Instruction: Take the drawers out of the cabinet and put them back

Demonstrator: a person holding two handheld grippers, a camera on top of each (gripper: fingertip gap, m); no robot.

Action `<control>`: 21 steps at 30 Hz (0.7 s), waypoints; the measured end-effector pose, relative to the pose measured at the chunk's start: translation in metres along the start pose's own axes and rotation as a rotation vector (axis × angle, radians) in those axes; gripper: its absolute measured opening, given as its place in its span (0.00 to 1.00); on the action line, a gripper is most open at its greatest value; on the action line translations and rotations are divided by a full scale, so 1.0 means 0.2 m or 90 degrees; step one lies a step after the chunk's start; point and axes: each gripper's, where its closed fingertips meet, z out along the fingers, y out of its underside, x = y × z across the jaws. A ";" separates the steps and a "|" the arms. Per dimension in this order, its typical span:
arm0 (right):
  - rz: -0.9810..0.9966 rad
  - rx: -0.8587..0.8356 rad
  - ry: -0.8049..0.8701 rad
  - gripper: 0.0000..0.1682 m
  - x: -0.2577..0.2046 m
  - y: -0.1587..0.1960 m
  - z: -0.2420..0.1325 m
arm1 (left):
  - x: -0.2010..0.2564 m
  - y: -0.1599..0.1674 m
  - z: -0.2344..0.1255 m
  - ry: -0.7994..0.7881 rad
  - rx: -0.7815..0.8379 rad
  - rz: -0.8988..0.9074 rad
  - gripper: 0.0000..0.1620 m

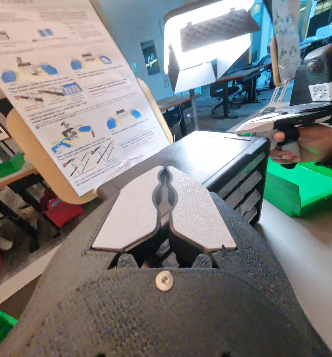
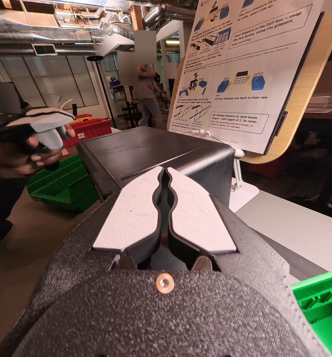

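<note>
Grey-padded, my left gripper [image 1: 164,170] and right gripper [image 2: 164,170] are both clenched on nothing — each hangs just short of the glossy black plastic cabinet [image 1: 205,152] on the pale table [image 1: 296,251]. Its dark drawers [image 1: 244,185] sit pushed in. Beyond — a green plastic bin [image 2: 60,185] and a printed instruction board [image 2: 238,77].

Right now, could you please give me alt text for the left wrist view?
The shut left gripper points at the top of a black drawer cabinet on a pale table. The right gripper, held in a hand, hovers beyond the cabinet's far edge, above a green bin.
</note>
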 end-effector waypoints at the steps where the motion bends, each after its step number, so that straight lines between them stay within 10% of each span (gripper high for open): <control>1: -0.003 -0.003 0.004 0.00 0.00 0.00 0.00 | -0.05 0.01 0.00 0.000 -0.018 -0.011 0.00; 14: -0.095 -0.086 0.115 0.00 0.01 0.00 -0.01 | -0.24 0.19 0.02 0.157 -0.047 -0.230 0.00; 21: -0.184 0.036 0.071 0.00 -0.37 -0.34 -0.01 | -0.25 0.28 0.04 0.161 -0.095 -0.182 0.00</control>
